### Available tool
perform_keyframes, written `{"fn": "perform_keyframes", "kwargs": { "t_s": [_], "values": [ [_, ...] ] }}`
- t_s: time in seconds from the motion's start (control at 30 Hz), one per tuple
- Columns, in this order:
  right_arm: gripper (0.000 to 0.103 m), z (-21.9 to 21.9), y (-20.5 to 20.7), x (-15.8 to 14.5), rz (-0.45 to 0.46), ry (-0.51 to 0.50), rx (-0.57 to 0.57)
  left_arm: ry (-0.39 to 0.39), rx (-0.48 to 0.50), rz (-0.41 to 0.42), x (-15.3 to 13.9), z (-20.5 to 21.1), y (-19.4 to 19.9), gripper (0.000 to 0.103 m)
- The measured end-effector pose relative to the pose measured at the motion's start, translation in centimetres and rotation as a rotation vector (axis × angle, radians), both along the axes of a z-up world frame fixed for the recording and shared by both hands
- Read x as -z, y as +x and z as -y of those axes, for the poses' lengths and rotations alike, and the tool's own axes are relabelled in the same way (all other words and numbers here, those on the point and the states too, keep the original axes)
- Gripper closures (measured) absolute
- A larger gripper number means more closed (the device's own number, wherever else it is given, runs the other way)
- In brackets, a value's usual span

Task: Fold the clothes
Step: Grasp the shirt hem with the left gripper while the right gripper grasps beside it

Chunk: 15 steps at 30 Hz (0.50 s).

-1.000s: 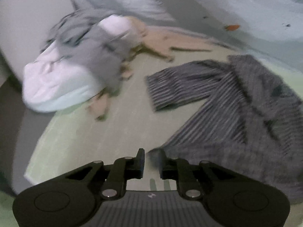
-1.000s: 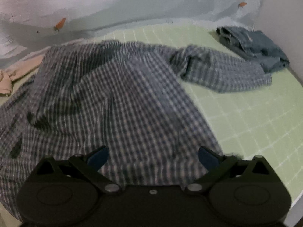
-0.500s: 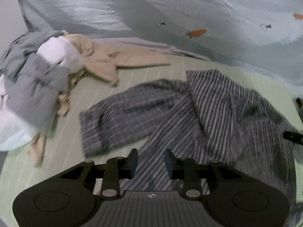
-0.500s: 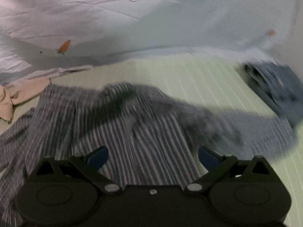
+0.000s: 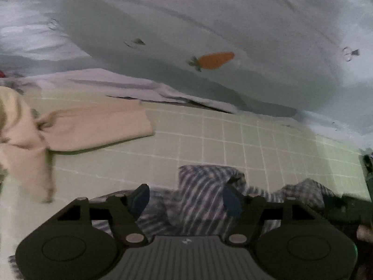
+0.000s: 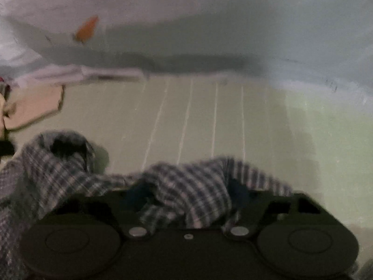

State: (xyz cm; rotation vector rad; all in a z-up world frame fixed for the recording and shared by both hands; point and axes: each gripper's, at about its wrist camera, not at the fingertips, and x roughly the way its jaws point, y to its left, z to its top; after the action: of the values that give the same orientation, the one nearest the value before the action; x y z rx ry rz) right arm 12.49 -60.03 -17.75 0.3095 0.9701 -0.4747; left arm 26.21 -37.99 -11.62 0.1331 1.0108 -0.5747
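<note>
Low in the left wrist view, the left gripper [image 5: 185, 198] has its jaws opening, with a raised fold of the checked shirt [image 5: 202, 193] standing between the blue pads; the pads look clear of the cloth on both sides, so it appears to have nothing pinched. Low in the right wrist view, the right gripper [image 6: 188, 192] has its jaws closing around a bunched ridge of the same checked shirt [image 6: 186, 186], which drapes over the gripper body. Blur hides whether the pads already press the cloth, so I cannot tell if that grip is made.

That shirt lies crumpled along the bottom of both frames on the pale green grid-lined sheet [image 5: 233, 137], trailing off to the lower left of the right wrist view. A peach garment [image 5: 93, 126] lies at the left of the left wrist view, well apart from the shirt, and a grey quilt with a carrot print [image 5: 209, 35] fills the upper half.

The step in hand looks like gathering the shirt's far edge to spread or fold it: one side being taken up, the other perhaps being re-gripped. The next move probably calls for each gripper to catch a single layer near a corner or seam, not a thick bunch, and then pull the cloth taut between them before it goes down flat. A grab on bunched fabric would likely leave the fold skewed.
</note>
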Motion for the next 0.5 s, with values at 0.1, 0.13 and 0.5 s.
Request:
{"fn": "perform_keyframes", "kwargs": {
  "t_s": [0.1,0.13,0.5],
  "values": [
    [0.082,-0.6,-1.4,0.0,0.007,-0.025,-0.036,0.009,-0.004,-0.050,1.9,1.7,0.1,0.036],
    [0.096,-0.9,-2.2,-0.5,0.024,-0.038,-0.041,0.017,-0.013,-0.067,2.3,1.8,0.0,0.057],
    [0.098,-10.6,-16.1,-6.2,0.055,-0.162,-0.003,-0.005,0.058,-0.044,-2.2,-5.3,-11.6,0.096]
  ]
}}
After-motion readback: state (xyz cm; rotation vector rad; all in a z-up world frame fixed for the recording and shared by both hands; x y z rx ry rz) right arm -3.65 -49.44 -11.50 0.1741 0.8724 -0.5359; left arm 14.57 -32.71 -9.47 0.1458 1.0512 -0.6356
